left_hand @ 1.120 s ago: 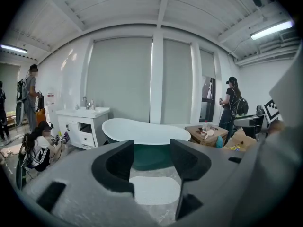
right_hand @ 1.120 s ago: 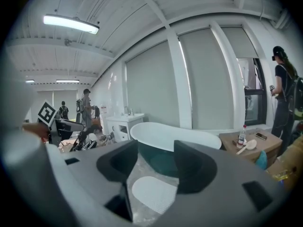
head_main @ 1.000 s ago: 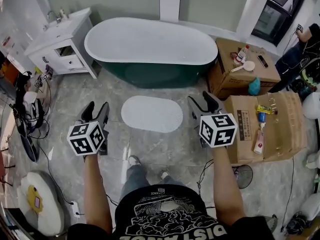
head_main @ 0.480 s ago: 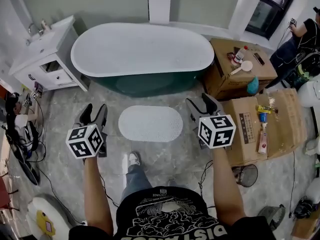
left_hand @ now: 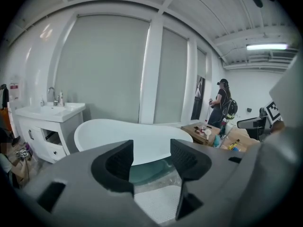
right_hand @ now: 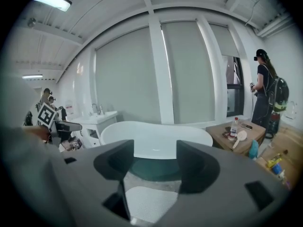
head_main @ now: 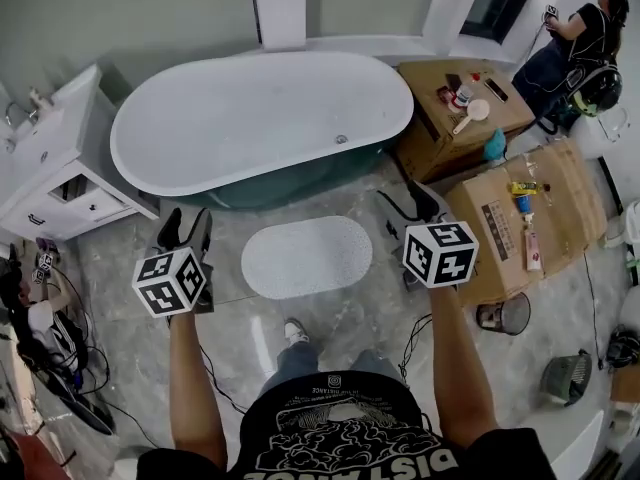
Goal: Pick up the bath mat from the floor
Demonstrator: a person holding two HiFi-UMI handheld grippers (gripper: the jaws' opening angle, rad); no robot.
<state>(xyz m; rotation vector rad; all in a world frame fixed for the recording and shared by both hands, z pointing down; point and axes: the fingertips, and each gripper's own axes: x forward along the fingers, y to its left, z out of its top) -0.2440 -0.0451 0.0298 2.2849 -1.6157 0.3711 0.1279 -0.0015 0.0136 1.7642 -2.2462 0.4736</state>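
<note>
I have both grippers out in front of me, and the mat [head_main: 307,256] lies flat on the floor [head_main: 120,298] between them, touched by neither. It is a white oval with a dotted surface, its long side running left to right, just in front of the tub [head_main: 260,118] and a little ahead of my shoe [head_main: 295,330].

The left gripper [head_main: 185,230] hangs to the mat's left, near its left end but apart from it, with its jaws pointing toward the tub. In the left gripper view the two pads stand apart with nothing between them; through the gap I see the tub's side, and the mat shows lower down, below and beyond the jaws. That gripper is released and empty.

The right gripper [head_main: 410,203] hangs to the mat's right, just past its right end, with the boxes [head_main: 500,258] close on its far side. Its jaws are opening. In the right gripper view nothing sits between the pads; the tub fills the gap and the mat lies on the floor beneath, a bit left of centre.

Both grippers are held above the floor, well clear of the mat's surface. A vanity [head_main: 50,168] stands to the tub's left, and a person [head_main: 585,38] stands by the far wall at the right.
</note>
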